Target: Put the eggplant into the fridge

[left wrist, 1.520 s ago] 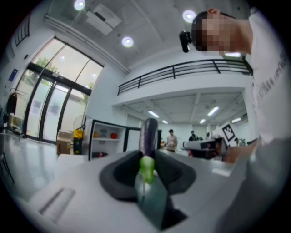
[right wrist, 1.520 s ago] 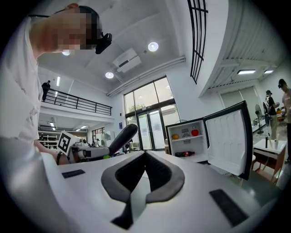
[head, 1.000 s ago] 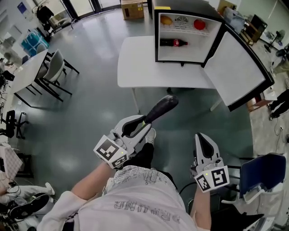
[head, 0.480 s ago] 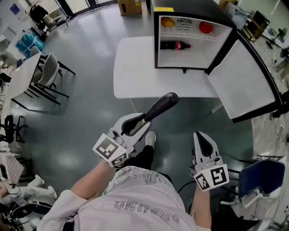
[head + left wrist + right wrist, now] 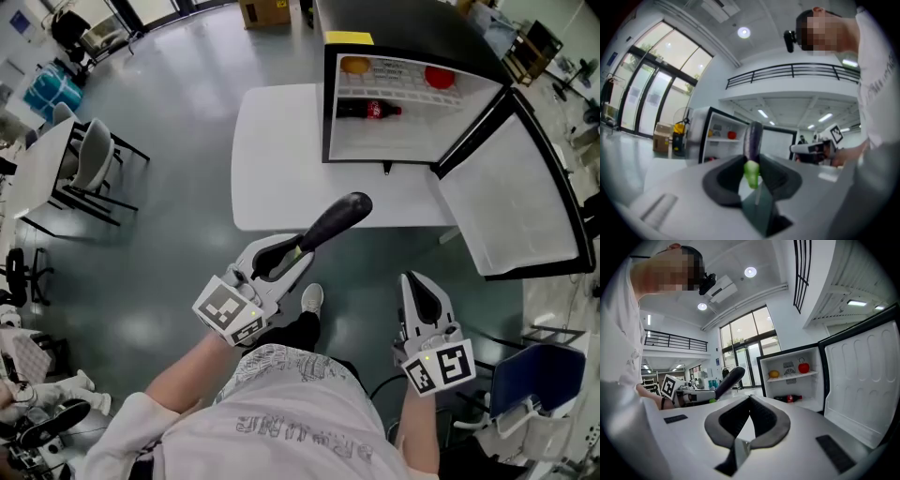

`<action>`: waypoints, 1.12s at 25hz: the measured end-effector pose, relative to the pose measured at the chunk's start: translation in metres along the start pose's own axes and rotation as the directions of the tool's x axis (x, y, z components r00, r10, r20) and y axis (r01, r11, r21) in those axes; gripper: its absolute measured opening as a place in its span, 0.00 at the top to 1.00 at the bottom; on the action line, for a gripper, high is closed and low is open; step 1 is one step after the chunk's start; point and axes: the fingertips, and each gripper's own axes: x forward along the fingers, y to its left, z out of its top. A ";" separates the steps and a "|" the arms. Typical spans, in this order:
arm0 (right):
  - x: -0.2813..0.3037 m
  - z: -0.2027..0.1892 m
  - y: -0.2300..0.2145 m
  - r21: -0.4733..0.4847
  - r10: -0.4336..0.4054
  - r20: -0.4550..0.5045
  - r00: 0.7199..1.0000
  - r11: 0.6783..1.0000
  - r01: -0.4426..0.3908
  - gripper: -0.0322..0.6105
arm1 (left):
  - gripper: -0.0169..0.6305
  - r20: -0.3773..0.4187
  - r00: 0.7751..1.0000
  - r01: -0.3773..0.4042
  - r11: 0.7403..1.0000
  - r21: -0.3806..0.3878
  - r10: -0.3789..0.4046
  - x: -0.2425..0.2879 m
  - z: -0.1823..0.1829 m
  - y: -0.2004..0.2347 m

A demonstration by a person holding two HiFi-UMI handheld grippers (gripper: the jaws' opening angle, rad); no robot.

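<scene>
My left tool (image 5: 286,258) is out ahead of my body on the left side. It points level and angles toward the upper right of the head view. Its 2 jaws are clamped on the green stem end of the eggplant (image 5: 333,223), which sticks out past the tips. My right tool (image 5: 419,291) points forward and tips slightly down. Its jaw tips touch, with nothing between them. My left forearm (image 5: 173,380) and right forearm (image 5: 419,436) are bent in close to my torso.
</scene>
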 end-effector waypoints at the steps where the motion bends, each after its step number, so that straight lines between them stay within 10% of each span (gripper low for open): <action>1: 0.008 0.002 -0.003 0.001 -0.002 -0.003 1.000 1.000 0.002 0.95 | 0.80 -0.002 1.000 0.003 1.000 0.001 -0.003 0.004 0.002 0.008; 28: 0.113 0.040 -0.048 -0.028 -0.009 -0.009 1.000 1.000 0.009 0.95 | 0.80 -0.023 0.999 0.032 0.999 0.018 -0.032 0.068 0.023 0.093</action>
